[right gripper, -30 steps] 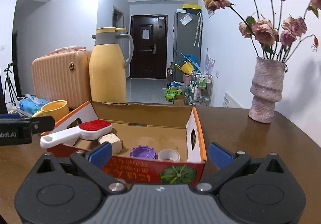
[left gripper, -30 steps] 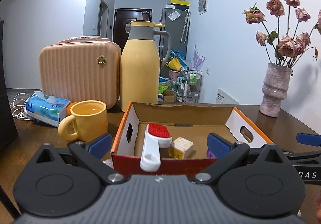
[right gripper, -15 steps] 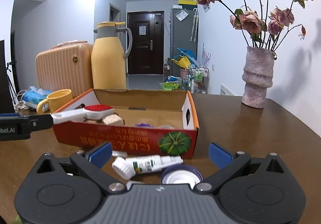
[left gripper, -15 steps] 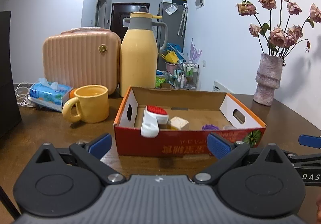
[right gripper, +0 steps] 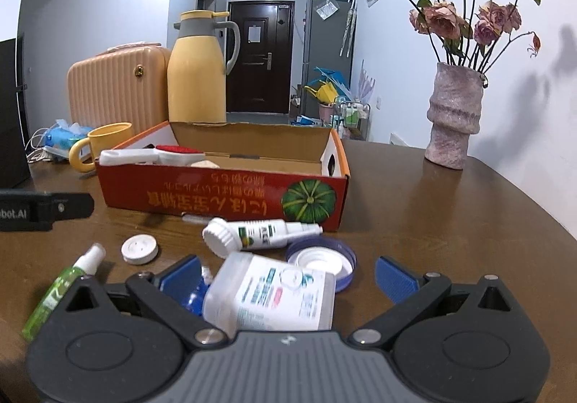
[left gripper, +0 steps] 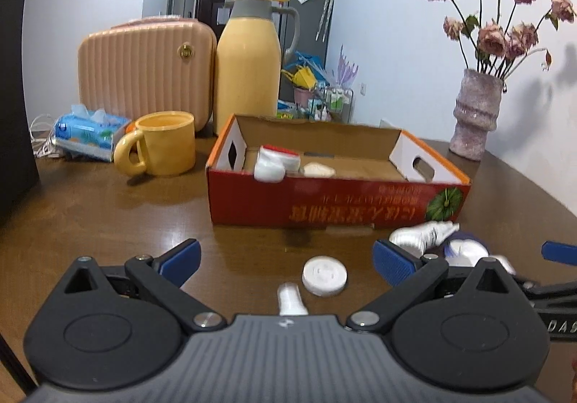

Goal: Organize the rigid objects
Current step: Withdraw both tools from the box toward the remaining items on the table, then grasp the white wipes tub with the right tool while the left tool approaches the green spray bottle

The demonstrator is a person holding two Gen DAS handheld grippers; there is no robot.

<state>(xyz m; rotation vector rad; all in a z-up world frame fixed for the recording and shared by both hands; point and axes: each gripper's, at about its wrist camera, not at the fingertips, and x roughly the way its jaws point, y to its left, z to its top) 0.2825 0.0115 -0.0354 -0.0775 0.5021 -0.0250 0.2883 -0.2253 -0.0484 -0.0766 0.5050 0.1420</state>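
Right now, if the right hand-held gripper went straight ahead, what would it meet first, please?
Most likely the white bottle lying on its side between its open fingers, with the blue-rimmed lid just beyond, though depth is unclear.

You have a brown wood-look table [right gripper: 450, 222] with a smooth, glossy finish that throws back the light. The box [right gripper: 223, 202] is matt corrugated cardboard — printed red outside, bare brown inside. Near it lie smooth plastic pieces: a white disc [right gripper: 139, 250], a ribbed white cap on a tube [right gripper: 252, 235], a translucent bottle [right gripper: 270, 294] with a paper label. The far vase [right gripper: 452, 121] looks rough and grainy; the suitcase [left gripper: 144, 71] is ribbed, the jug [left gripper: 249, 67] satin-smooth. Your gripper bodies are matt black plastic.
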